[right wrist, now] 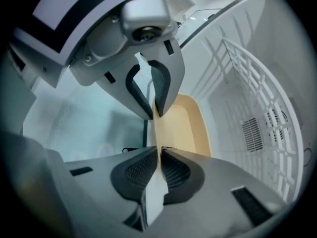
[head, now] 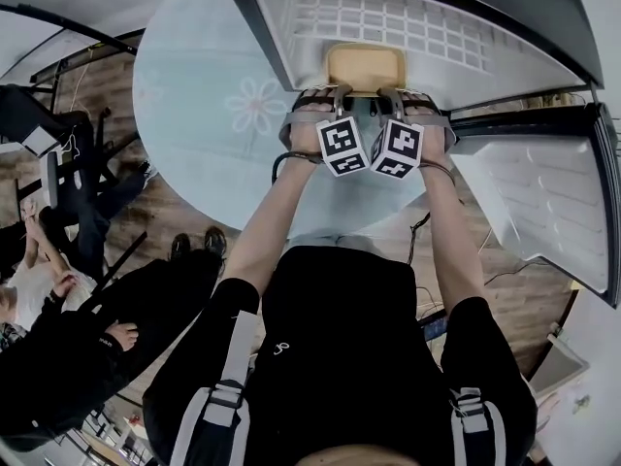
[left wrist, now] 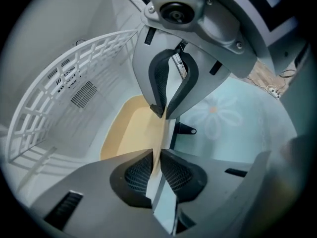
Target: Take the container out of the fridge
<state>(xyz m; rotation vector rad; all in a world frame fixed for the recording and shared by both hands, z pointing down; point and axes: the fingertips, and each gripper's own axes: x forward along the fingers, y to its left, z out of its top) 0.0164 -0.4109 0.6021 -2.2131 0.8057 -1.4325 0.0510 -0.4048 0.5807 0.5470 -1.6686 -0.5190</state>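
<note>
A shallow tan container [head: 365, 66] sits at the front of the open fridge [head: 291, 27], just inside its mouth. Both grippers hold its near rim side by side. My left gripper [head: 339, 95] is shut on the rim at the left, my right gripper [head: 393, 95] at the right. In the left gripper view the left gripper [left wrist: 159, 155] pinches the thin rim of the container [left wrist: 129, 133], with the right gripper [left wrist: 166, 110] facing it. In the right gripper view the right gripper [right wrist: 159, 155] clamps the same rim of the container [right wrist: 183, 128], opposite the left gripper [right wrist: 153, 110].
A white wire rack [head: 388, 13] lines the back of the fridge. The fridge door [head: 543, 202] stands open at the right. The fridge rests on a round pale-green table [head: 194, 95] with flower prints. People [head: 58, 318] sit at the left on the wooden floor.
</note>
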